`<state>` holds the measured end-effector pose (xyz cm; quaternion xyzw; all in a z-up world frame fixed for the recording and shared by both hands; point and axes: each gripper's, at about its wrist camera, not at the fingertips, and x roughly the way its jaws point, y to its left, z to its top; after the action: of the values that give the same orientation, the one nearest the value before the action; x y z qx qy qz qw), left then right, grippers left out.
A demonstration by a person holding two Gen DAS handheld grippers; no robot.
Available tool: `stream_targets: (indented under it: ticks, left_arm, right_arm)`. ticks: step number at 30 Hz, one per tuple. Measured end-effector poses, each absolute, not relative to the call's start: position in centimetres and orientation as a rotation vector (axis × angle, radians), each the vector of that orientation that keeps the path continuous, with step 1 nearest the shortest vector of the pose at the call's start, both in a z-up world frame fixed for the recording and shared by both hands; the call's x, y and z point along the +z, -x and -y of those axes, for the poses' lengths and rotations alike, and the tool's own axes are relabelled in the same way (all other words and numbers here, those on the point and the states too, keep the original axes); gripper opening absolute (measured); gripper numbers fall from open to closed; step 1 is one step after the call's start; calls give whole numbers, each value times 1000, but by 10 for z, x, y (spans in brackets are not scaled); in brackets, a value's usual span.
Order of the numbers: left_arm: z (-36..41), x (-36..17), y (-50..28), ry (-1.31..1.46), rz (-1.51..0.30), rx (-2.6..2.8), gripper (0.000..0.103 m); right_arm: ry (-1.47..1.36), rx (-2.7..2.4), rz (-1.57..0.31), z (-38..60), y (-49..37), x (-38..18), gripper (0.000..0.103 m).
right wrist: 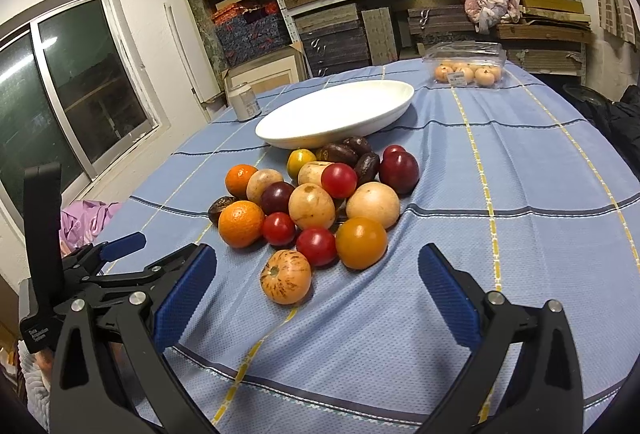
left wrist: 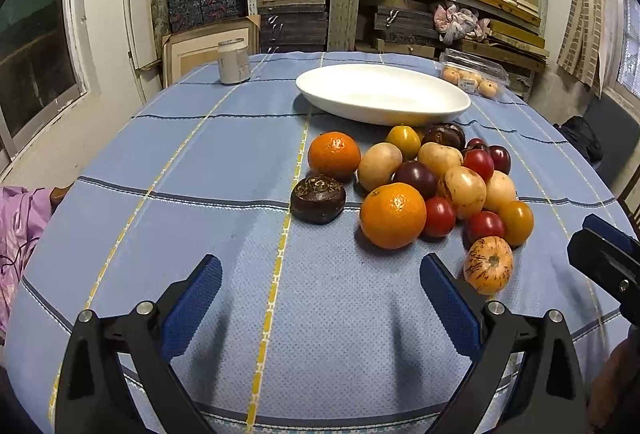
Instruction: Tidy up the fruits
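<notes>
Right wrist view: right gripper (right wrist: 316,288) jaws wide, holding nothing, low over the blue cloth (right wrist: 520,194). Left gripper (left wrist: 320,294) also wide and empty. Nearest fruit is the speckled orange one (right wrist: 285,276), just beyond the right fingers, slightly apart from the pile (right wrist: 320,202). Looks light, smooth, rounded, so likely to roll or squirt out; grip across its widest part, gently. Red tomatoes (right wrist: 317,246) look soft, bruise risk. Mandarins (left wrist: 393,215) firmer, dimpled skin, easier hold. Dark wrinkled fruit (left wrist: 318,199) sits on the left edge of the pile. White dish (left wrist: 384,94) stands behind the pile, nothing in it. Farther back: tin (left wrist: 234,61), clear fruit box (right wrist: 466,66)
</notes>
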<state>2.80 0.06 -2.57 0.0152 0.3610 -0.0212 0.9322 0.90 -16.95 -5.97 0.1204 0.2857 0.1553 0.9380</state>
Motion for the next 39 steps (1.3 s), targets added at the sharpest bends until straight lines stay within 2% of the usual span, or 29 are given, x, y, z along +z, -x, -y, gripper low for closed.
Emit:
stream_targets:
  ticks: [39]
  left_arm:
    - [0, -29, -29, -29, -745, -44, 100]
  right_arm:
    - [-243, 330, -587, 166, -8, -60, 99]
